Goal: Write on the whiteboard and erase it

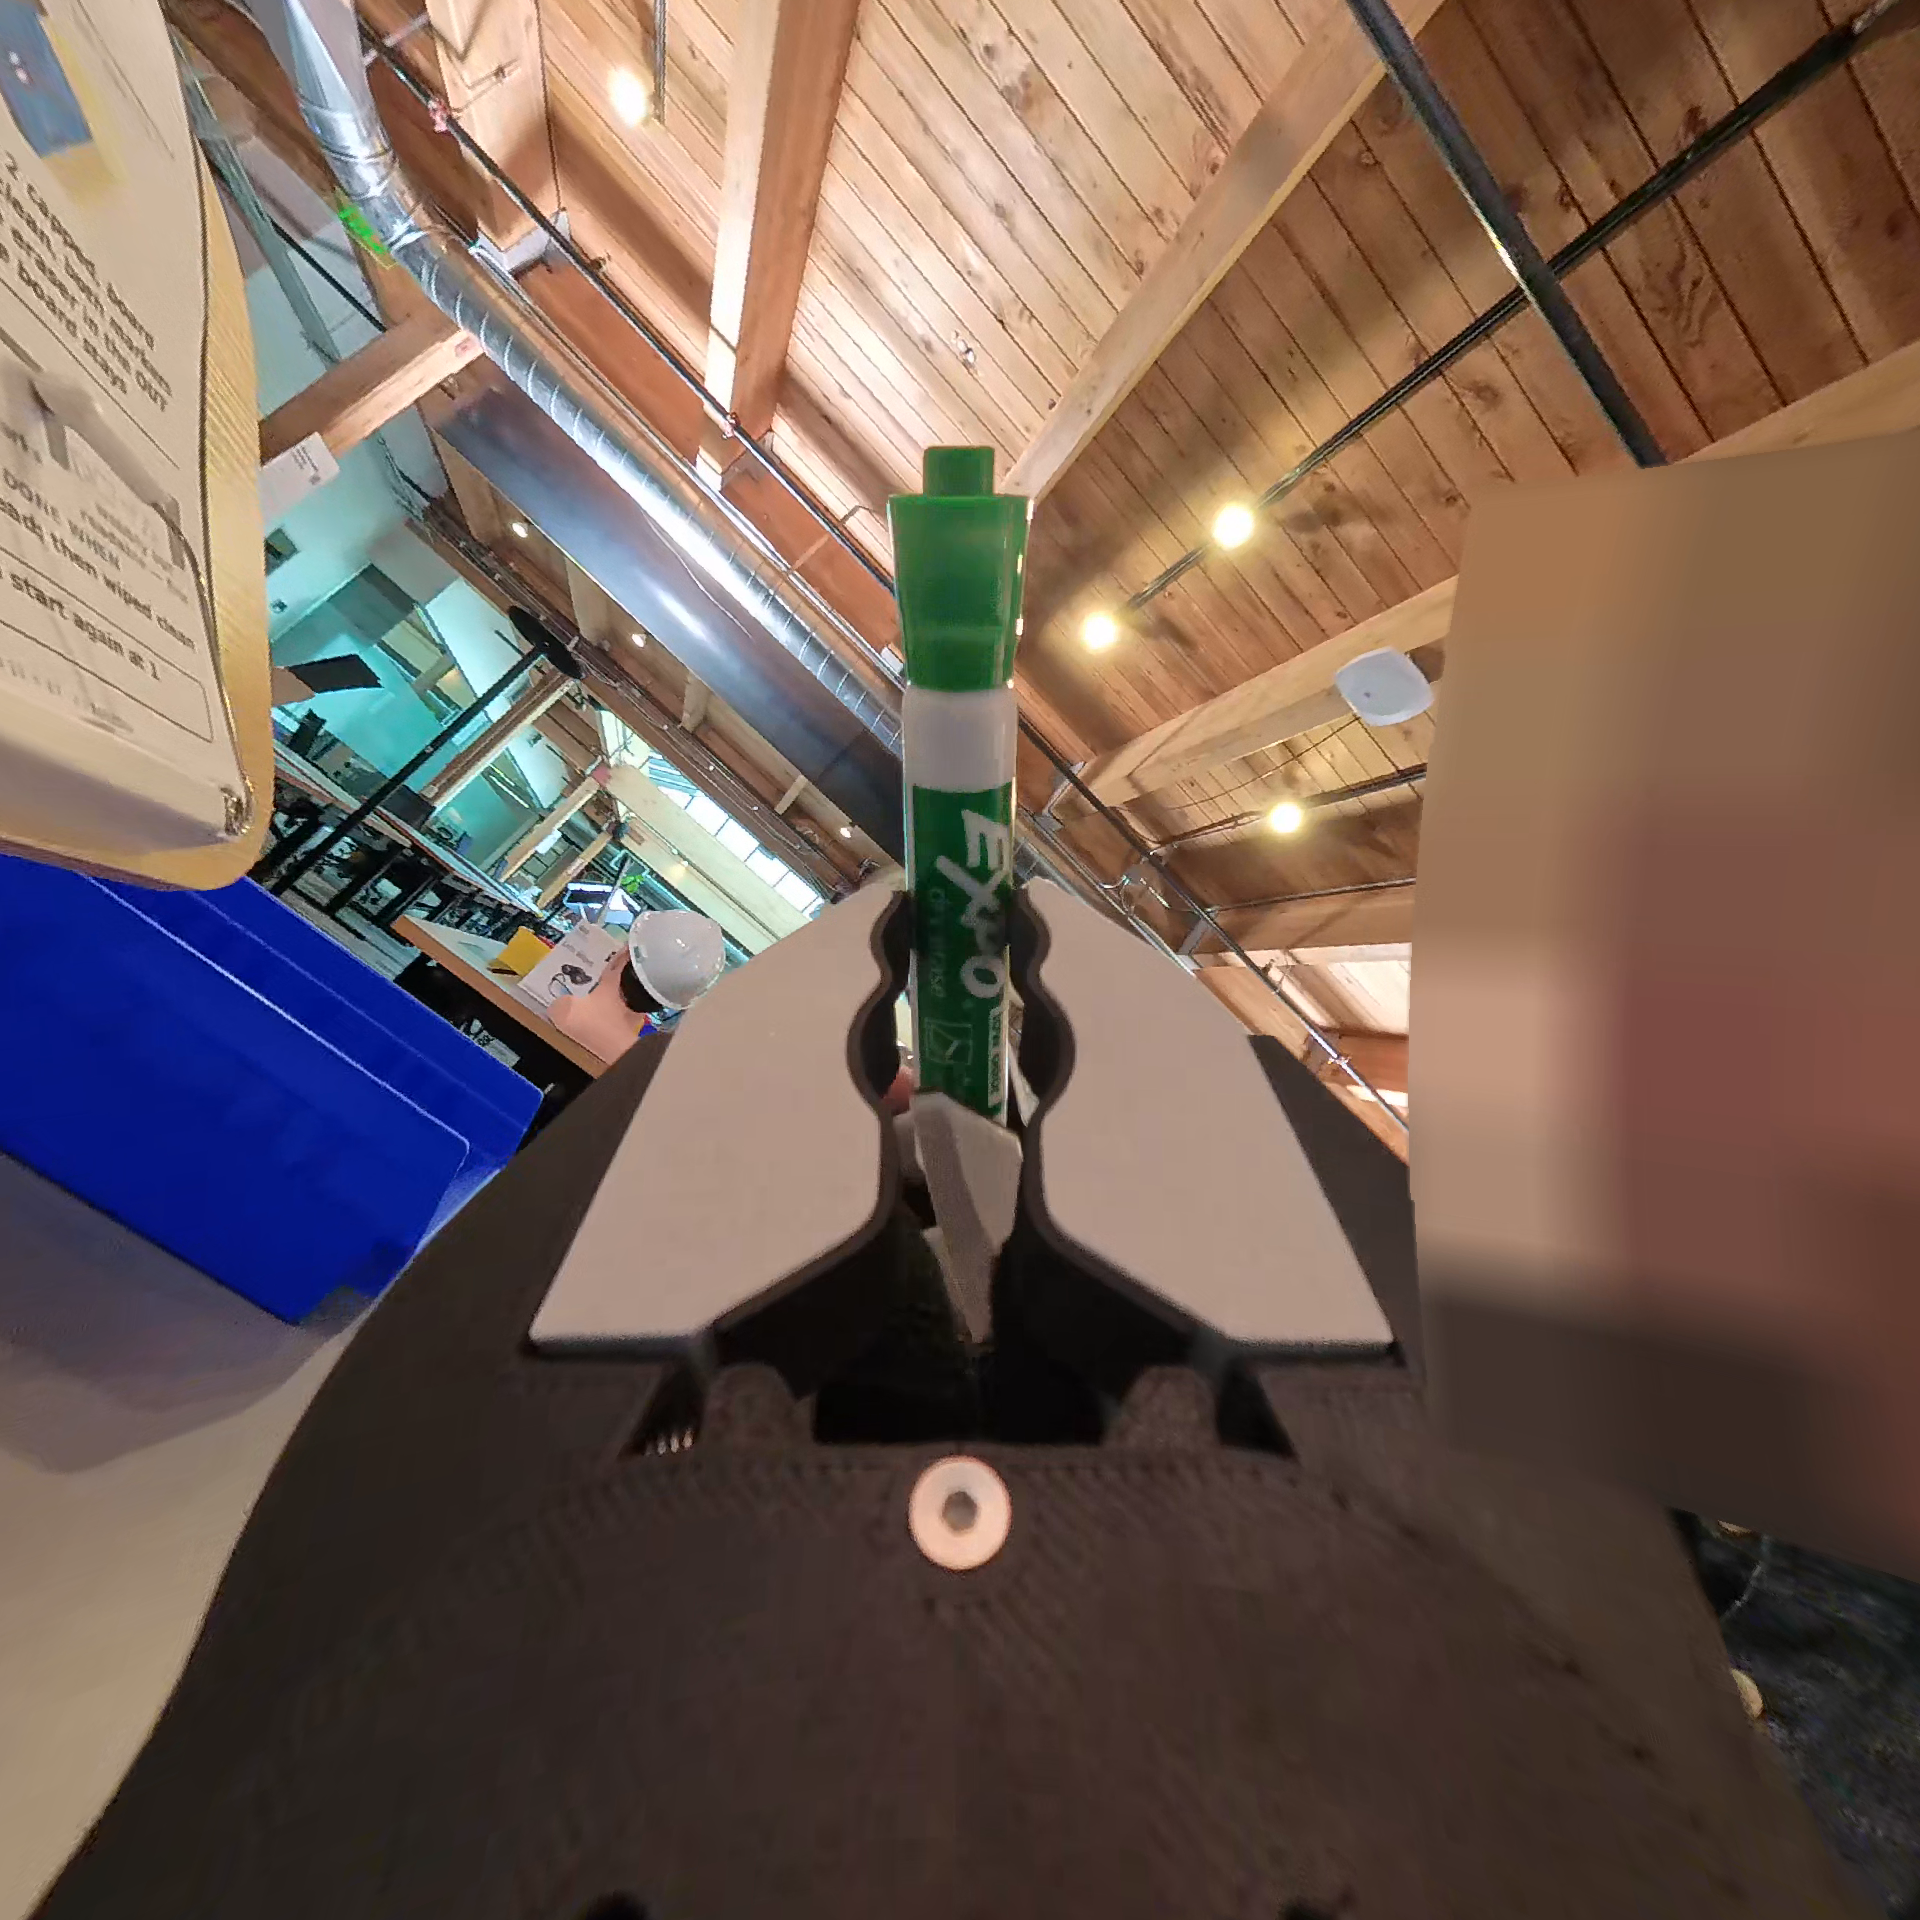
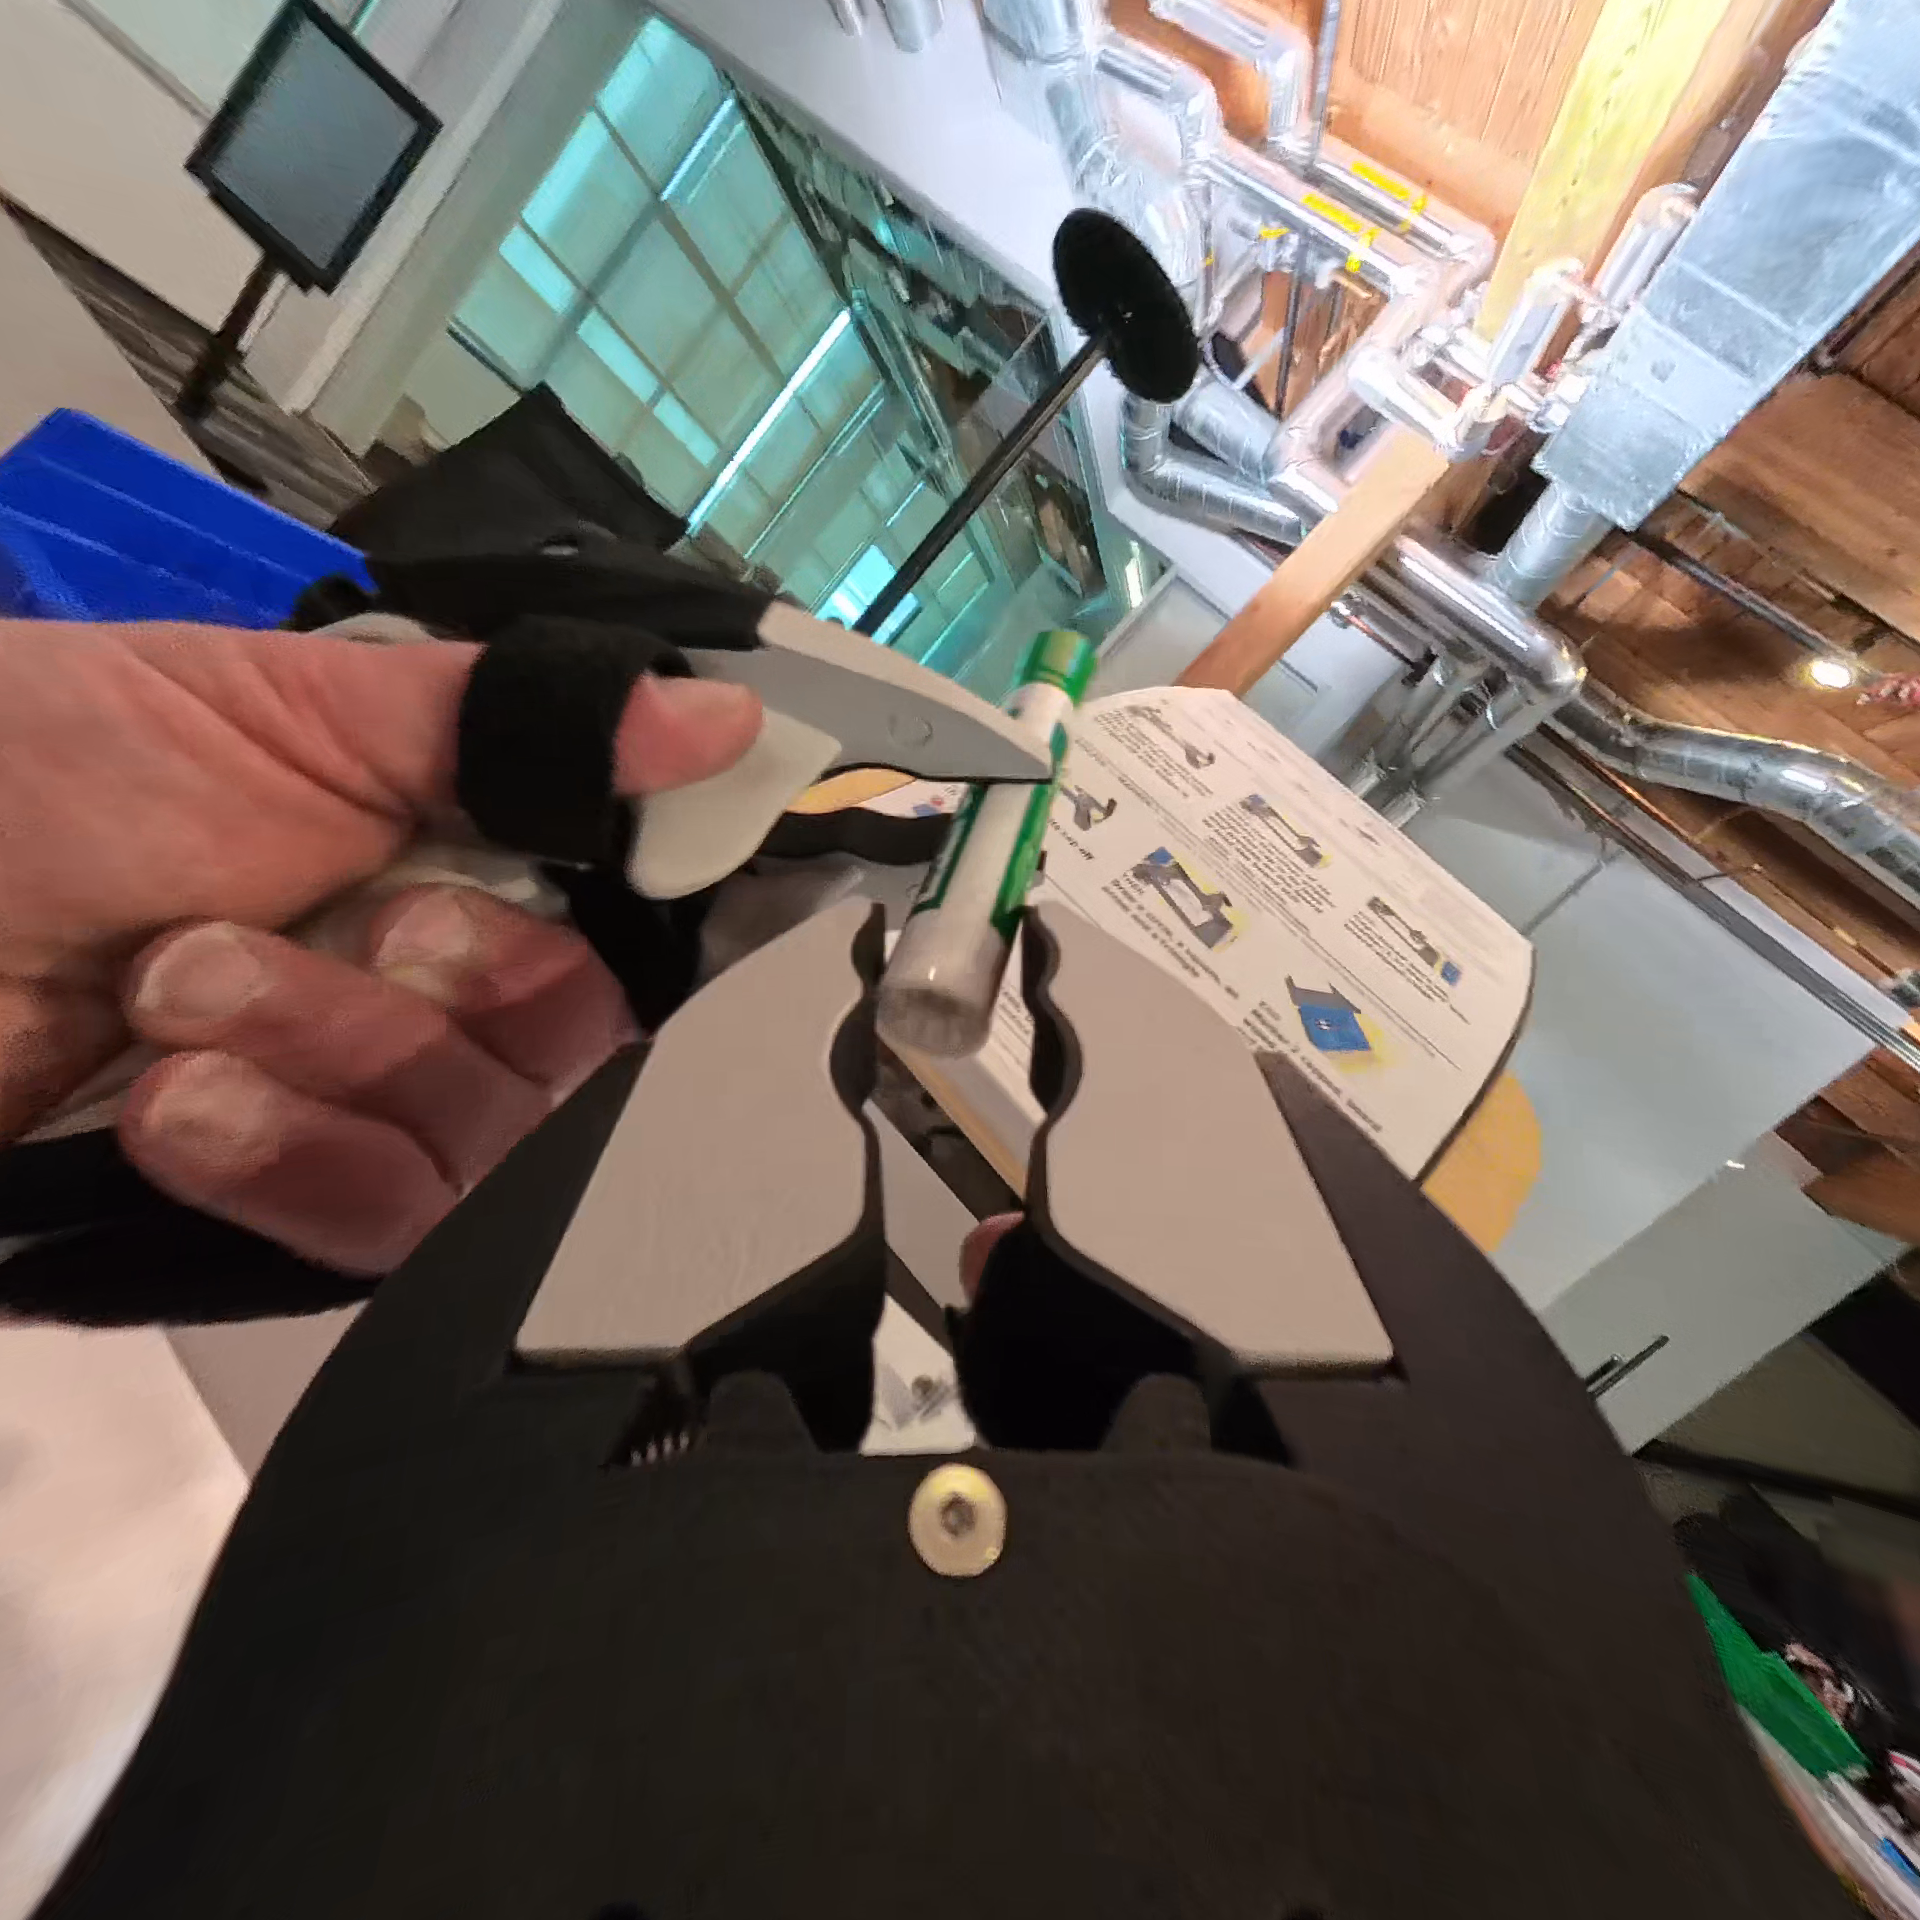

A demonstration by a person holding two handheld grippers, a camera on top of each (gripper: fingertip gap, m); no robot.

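Left gripper (image 1: 958,935) clamped on the green marker (image 1: 961,790), barrel pinched between both pads, capped end jutting up toward open ceiling. Right gripper (image 2: 951,961) parted, fingers flanking the marker's white butt end (image 2: 940,987), contact unclear. Instruction sheet (image 2: 1299,883) close behind, its edge just beyond the tips; blue bin (image 1: 208,1091) off left.

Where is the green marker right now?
The green marker stands clamped in the left gripper, cap up; its white rear end lies between the right gripper fingers.
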